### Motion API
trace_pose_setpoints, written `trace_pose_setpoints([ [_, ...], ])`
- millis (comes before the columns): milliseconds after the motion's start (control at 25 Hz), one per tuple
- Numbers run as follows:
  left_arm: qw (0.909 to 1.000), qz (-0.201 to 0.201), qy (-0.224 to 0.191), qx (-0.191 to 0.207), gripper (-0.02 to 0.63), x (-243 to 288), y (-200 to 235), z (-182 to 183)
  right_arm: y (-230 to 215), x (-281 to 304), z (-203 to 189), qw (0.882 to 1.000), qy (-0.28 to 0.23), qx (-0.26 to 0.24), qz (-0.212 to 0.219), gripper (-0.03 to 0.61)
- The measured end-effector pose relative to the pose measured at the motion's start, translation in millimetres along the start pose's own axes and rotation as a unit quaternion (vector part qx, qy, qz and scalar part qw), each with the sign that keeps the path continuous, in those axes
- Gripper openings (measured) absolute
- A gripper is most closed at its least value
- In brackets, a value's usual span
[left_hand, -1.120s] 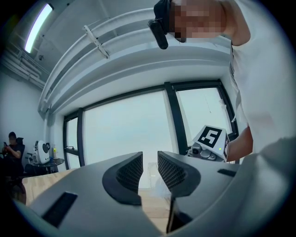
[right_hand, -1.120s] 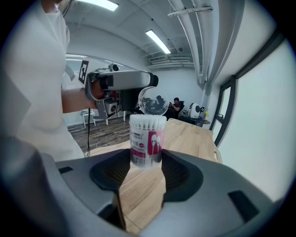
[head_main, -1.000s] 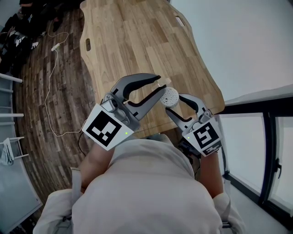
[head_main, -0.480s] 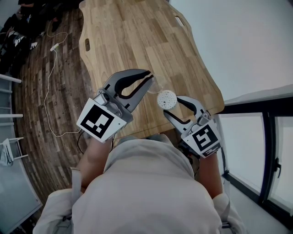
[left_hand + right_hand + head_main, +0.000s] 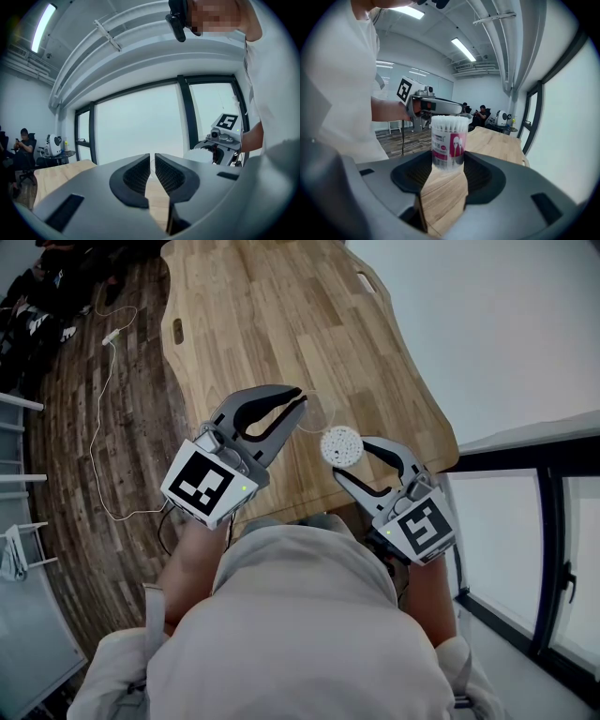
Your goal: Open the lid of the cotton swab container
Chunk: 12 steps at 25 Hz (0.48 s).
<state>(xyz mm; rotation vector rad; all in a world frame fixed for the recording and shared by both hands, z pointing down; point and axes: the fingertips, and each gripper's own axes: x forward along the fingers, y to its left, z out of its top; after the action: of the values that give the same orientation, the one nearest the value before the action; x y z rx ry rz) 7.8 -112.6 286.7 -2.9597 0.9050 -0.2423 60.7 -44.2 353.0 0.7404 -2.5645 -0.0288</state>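
Head view: the left gripper (image 5: 302,407), jaws nearly together, pinches the clear lid (image 5: 322,410) by its rim, just left of the container (image 5: 340,444). The container sits uncapped in the right gripper (image 5: 347,456), over the table (image 5: 281,315).

Left gripper view: the jaws stand a sliver apart on the thin rim.

Right gripper view: the jaws, set wide, press both sides of the container, with swabs (image 5: 450,123) showing on top.
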Motion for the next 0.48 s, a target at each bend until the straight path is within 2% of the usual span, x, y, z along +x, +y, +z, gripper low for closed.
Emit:
trace_pose_setpoints([
  [480, 0.9997, -0.02, 0.012, -0.008, 0.043, 5.3, -8.5, -12.9, 0.6, -4.6, 8.1, 1.0, -0.016, 0.004, 0.004, 0.225],
])
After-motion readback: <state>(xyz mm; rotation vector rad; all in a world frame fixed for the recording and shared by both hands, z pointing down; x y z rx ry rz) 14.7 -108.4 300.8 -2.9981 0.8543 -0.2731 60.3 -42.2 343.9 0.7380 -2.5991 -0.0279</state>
